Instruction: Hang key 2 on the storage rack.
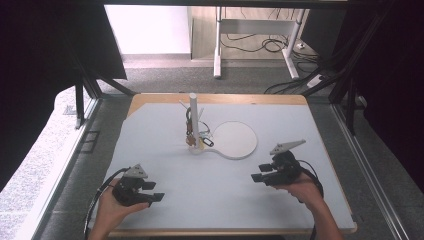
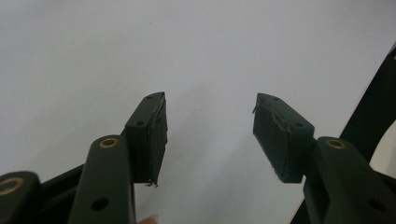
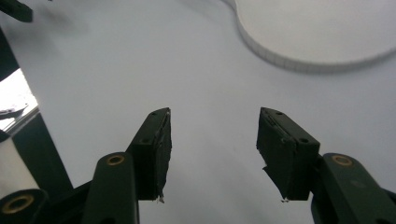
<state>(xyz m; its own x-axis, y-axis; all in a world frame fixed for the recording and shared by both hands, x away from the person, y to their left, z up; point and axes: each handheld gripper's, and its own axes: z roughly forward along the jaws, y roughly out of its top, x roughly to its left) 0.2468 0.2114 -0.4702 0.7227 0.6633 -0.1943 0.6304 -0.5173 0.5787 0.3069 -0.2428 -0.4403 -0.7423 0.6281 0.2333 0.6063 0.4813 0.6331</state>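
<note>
White stand with small items hung on it, set upright mid-table beside a round white disc, left gripper and right gripper held near the table's front edge, well apart, jaws spread wide, nothing gripped.

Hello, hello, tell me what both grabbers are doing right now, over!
Left gripper open, holding nothing. Right gripper open, holding nothing. White stand with hanging bits and round white plate untouched mid-table. Nothing between.
</note>
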